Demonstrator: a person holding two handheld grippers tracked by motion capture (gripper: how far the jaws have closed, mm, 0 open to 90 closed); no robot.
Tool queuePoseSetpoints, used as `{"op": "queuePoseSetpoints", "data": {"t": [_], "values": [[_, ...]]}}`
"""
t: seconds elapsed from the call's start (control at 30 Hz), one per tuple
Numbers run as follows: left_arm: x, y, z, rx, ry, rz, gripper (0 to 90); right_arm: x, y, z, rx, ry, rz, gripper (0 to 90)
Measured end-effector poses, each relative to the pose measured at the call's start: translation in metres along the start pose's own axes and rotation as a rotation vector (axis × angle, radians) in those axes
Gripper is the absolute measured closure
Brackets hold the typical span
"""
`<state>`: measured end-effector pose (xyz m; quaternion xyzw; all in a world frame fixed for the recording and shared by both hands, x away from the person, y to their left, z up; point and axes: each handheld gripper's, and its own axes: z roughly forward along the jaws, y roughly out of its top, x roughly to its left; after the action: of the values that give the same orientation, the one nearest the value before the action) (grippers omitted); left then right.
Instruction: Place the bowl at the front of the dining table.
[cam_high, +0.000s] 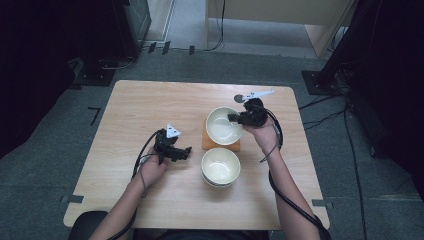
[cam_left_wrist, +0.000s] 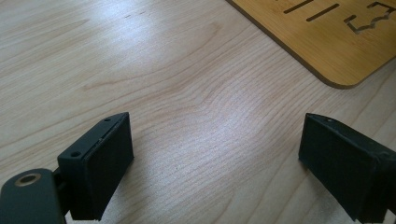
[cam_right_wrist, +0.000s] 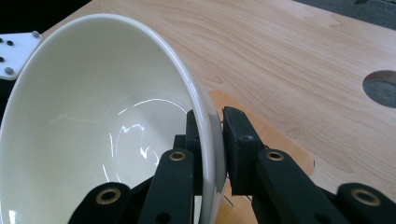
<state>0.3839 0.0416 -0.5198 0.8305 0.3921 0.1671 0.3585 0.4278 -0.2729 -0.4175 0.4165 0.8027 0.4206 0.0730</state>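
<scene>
Right gripper (cam_right_wrist: 219, 140) jaws pinch the white bowl's (cam_right_wrist: 93, 116) rim over the bamboo coaster (cam_high: 208, 142); lower it level. Left gripper (cam_left_wrist: 215, 163) rests released on the desk (cam_left_wrist: 187, 93).

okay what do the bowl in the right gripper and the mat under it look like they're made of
The bowl looks like glazed ceramic, possibly melamine: cream-white, with sharp glossy highlights inside. The mat looks like bamboo or thin wood: fine straight grain, matte orange-tan, with cut-out slots.
</scene>
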Motion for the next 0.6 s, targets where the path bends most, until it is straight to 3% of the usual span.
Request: {"op": "queuePoseSetpoints", "data": {"t": [0.6], "values": [[0.0001,0.0,0.0,0.0,0.0,0.0,9.6,-0.0029,-0.0088,0.0089,0.02,-0.009,0.013,81.7]]}}
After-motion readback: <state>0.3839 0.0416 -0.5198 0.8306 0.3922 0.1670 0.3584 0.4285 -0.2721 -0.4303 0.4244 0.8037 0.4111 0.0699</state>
